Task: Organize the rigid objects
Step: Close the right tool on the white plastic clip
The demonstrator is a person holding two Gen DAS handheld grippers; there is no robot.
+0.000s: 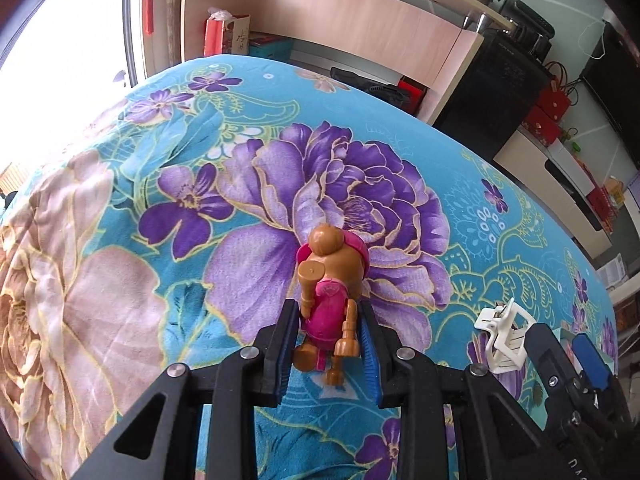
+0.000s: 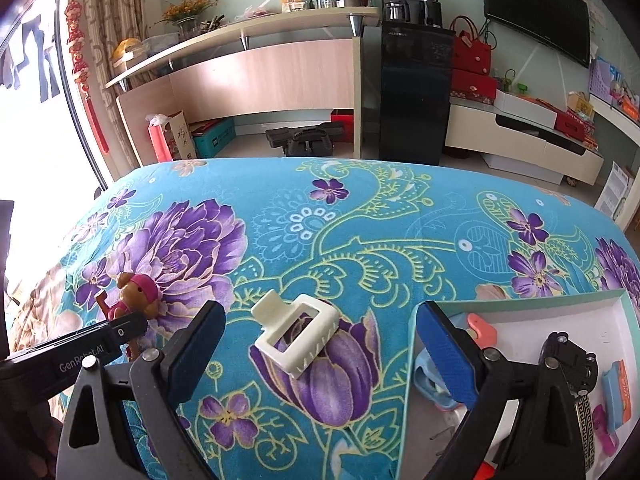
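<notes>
Gripping the toy dog [image 1: 328, 300], left tongs [image 1: 330, 344] are clamped left of the hair clip [image 2: 298, 330]. Right tongs [image 2: 320, 356] gape around the clip. Box [image 2: 624, 304] right of it holds several items; both remain unboxed.

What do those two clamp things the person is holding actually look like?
Both grippers, left and right, are black angular plastic linkages with triangular cut-outs and round silver pivot bolts. Each finger carries a ribbed blue pad. White lettering reading roughly "GenRobot.AI" marks the left one's side. No cables or sleeves show.
</notes>
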